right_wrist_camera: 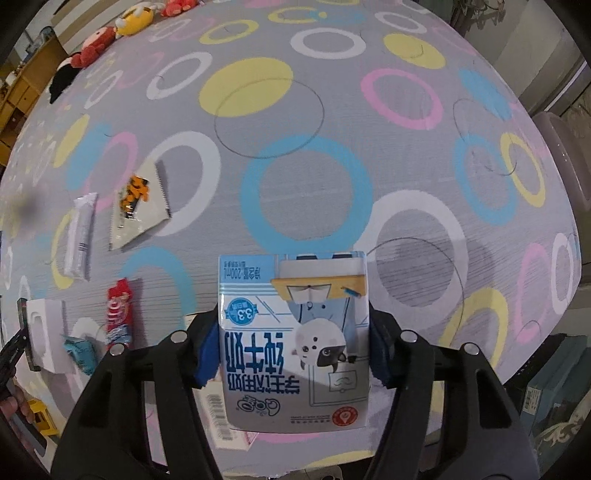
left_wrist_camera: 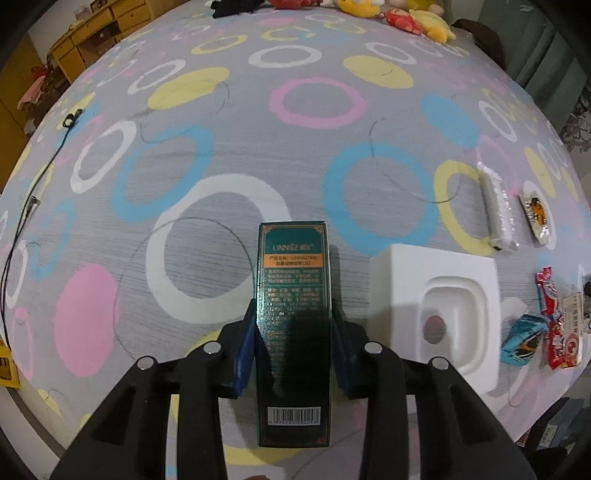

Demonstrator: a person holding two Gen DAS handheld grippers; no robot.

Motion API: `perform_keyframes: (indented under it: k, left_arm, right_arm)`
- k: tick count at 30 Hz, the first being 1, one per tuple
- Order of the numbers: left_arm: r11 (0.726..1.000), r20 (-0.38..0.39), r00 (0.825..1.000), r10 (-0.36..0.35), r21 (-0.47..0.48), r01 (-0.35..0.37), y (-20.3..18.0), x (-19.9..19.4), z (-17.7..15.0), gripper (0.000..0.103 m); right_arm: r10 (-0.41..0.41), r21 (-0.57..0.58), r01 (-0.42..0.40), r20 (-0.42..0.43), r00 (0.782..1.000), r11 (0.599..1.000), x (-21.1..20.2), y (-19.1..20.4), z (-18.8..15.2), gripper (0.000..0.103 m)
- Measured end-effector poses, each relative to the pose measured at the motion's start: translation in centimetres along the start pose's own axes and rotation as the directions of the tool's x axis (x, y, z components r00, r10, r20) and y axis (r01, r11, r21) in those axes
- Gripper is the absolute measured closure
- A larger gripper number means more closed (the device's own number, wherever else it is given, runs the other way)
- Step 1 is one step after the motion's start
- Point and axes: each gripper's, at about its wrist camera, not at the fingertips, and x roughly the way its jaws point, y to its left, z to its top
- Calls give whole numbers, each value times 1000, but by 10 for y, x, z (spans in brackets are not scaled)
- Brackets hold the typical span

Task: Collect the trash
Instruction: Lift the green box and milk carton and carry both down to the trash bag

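A box [left_wrist_camera: 293, 314] sat between the left gripper's [left_wrist_camera: 293, 332] fingers, over the bedspread [left_wrist_camera: 258, 147]. Right of it lay a foam tray [left_wrist_camera: 443, 295], with wrappers [left_wrist_camera: 554, 325] further right and a packet [left_wrist_camera: 496, 206] behind. A carton [right_wrist_camera: 293, 339] sat between the right gripper's [right_wrist_camera: 293, 354] fingers. Plush toys [left_wrist_camera: 417, 18] lay at the far edge.

Dark green carton [left_wrist_camera: 294, 332] and upside-down milk box [right_wrist_camera: 295, 339], each lengthwise between claw pads.
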Motion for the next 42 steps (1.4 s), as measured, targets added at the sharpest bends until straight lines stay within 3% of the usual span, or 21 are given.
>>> perform_keyframes:
  k: [10,20,33,42]
  left_arm:
    - [1000,99,995,-19,10,18,-3,-64,2,68]
    - [998,205,978,-41,50,31,-20,-138,-23,68]
    - [991,315,943,-107,110,76,-47,-217,-90,68]
    - [979,371,913,-170,166,115,-68,-255,-139,68]
  right_arm:
    - [50,-25,-48,80,996,999,-60,14,-35,42]
    - [102,-75,-90,185,977,993,-130,21,-58,42]
    - [173,-176,-119,331,928,977,-221,21,-127,42]
    - [251,-233,-165,408,878,958,-259,23,-193,42]
